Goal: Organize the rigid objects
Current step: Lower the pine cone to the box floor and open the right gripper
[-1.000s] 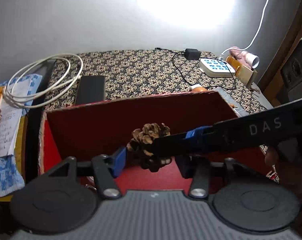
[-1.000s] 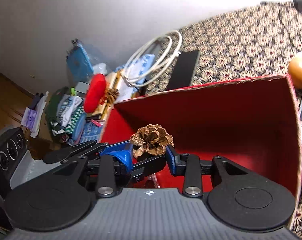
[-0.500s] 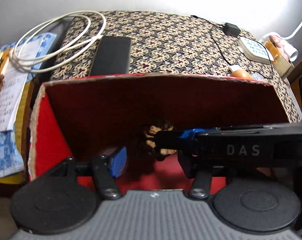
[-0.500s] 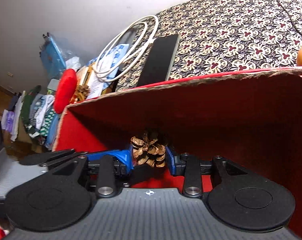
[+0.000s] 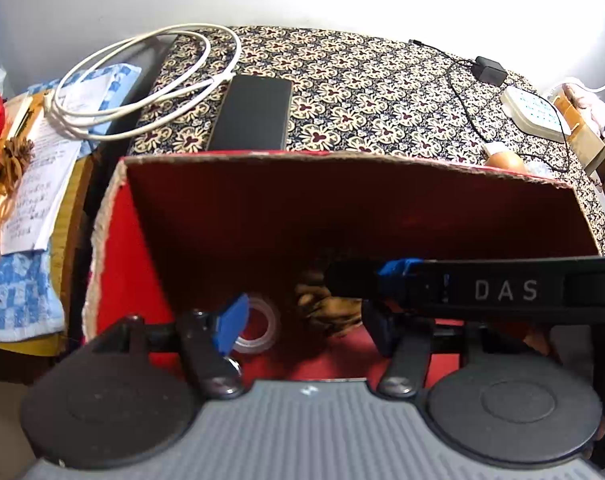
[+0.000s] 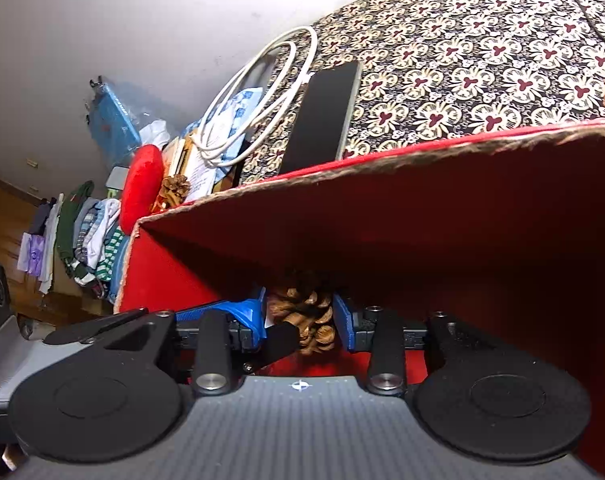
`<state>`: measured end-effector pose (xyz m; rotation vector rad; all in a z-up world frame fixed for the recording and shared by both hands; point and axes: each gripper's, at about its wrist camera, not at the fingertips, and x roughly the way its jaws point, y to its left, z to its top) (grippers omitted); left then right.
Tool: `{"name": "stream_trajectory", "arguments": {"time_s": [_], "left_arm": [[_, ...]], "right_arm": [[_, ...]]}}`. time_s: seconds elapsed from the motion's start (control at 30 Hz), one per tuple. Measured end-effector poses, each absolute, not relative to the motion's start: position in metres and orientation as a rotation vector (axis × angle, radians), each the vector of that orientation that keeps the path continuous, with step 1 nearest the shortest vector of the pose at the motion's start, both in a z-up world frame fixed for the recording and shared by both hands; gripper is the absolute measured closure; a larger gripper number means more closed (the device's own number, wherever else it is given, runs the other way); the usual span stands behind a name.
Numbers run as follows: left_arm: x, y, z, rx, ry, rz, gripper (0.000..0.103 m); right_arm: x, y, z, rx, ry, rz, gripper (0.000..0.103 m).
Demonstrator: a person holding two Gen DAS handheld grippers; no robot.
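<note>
Deep inside the red box [image 6: 462, 216], near its floor, the right gripper [image 6: 300, 322] is pinching the pinecone [image 6: 302, 314]. The left gripper [image 5: 302, 320] is opening, nothing pressed. The cone is looking light, stiff, brittle-scaled; gripping across its middle seems safest.

Two pine cones [image 6: 302, 316] [image 6: 174, 188], one red box [image 5: 114, 216], one tape roll [image 5: 258, 326].

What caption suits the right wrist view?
Right gripper holding a pine cone low inside a red box.
</note>
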<state>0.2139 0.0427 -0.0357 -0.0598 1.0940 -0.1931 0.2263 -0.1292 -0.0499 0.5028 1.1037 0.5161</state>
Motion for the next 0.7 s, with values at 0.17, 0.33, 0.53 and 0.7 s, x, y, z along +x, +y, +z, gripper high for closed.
{"name": "stream_trajectory", "arguments": {"time_s": [0.17, 0.33, 0.53, 0.7], "left_arm": [[0.2133, 0.0415, -0.0349, -0.045, 1.079, -0.176, 0.041], [0.2103, 0.0379, -0.0329, -0.011, 1.056, -0.151, 0.041], [0.2078, 0.0358, -0.031, 0.016, 1.03, -0.136, 0.04], [0.2057, 0.0349, -0.0297, 0.026, 1.009, -0.124, 0.039]], "right_arm": [[0.2265, -0.1302, -0.049, 0.503, 1.095, 0.497, 0.082], [0.2253, -0.131, -0.0467, 0.495, 1.081, 0.484, 0.082], [0.2246, -0.1318, -0.0456, 0.491, 1.07, 0.47, 0.082], [0.224, -0.1328, -0.0447, 0.491, 1.059, 0.46, 0.082]]}}
